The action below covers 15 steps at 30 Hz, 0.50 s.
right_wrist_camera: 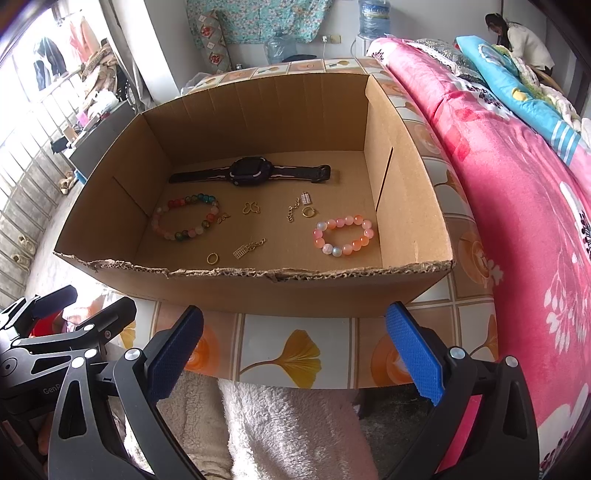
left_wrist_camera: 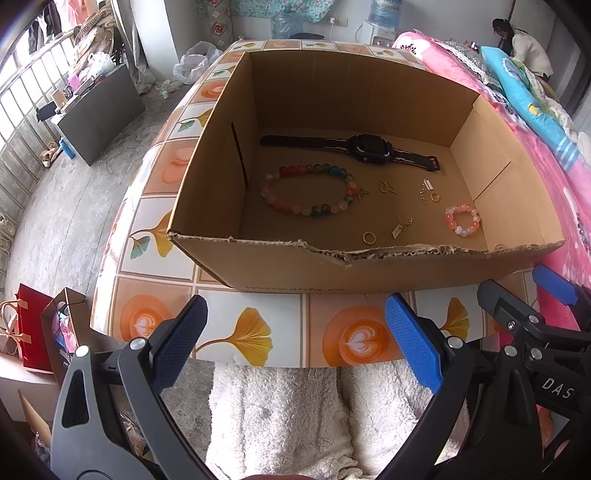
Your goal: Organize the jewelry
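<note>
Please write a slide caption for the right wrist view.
Open right gripper before a cardboard box holding a watch, bracelets and rings.

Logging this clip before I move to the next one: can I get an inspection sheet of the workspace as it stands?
Surface: table with ginkgo-leaf and latte tile-print cover; open cardboard box with torn front rim on it.
Job's things: in the box, black smartwatch, multicolour bead bracelet, pink bead bracelet, gold rings, small gold charms.
Clutter: none on the table outside the box.
Grippers: left claw and right claw both open, empty, short of the box.
Cables: nothing seen.
Surroundings: pink floral bedding, water bottle, seated person.
</note>
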Tool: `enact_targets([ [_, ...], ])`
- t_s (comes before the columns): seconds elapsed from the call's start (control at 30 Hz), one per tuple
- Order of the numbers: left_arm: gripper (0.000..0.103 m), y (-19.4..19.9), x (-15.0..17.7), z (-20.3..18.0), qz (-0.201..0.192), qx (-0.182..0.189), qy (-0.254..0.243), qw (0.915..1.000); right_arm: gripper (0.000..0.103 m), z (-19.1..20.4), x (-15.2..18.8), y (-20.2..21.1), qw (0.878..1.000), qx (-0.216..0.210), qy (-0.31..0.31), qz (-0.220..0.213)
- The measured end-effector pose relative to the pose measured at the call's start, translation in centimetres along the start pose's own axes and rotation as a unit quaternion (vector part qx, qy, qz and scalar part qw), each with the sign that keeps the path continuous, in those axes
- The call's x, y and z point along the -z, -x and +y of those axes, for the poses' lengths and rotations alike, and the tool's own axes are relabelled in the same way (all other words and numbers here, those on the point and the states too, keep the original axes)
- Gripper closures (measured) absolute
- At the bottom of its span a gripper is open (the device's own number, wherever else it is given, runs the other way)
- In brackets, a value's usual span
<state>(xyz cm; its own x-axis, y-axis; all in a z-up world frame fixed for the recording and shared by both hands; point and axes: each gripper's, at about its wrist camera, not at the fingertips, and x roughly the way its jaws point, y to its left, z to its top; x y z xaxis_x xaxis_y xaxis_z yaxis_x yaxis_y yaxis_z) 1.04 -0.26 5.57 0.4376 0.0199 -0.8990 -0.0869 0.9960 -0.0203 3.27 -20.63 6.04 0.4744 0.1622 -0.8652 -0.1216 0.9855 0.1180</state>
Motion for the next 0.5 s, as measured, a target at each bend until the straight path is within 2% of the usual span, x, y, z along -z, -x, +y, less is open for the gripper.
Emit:
enact_targets([
  [0.5, 0.010, 0.01, 0.01, 0.04, -0.001, 0.001, -0.001, 1.0000, 0.006, 0.09, 0.05, 0.18, 1.000, 0.000, -0.001, 0.000],
])
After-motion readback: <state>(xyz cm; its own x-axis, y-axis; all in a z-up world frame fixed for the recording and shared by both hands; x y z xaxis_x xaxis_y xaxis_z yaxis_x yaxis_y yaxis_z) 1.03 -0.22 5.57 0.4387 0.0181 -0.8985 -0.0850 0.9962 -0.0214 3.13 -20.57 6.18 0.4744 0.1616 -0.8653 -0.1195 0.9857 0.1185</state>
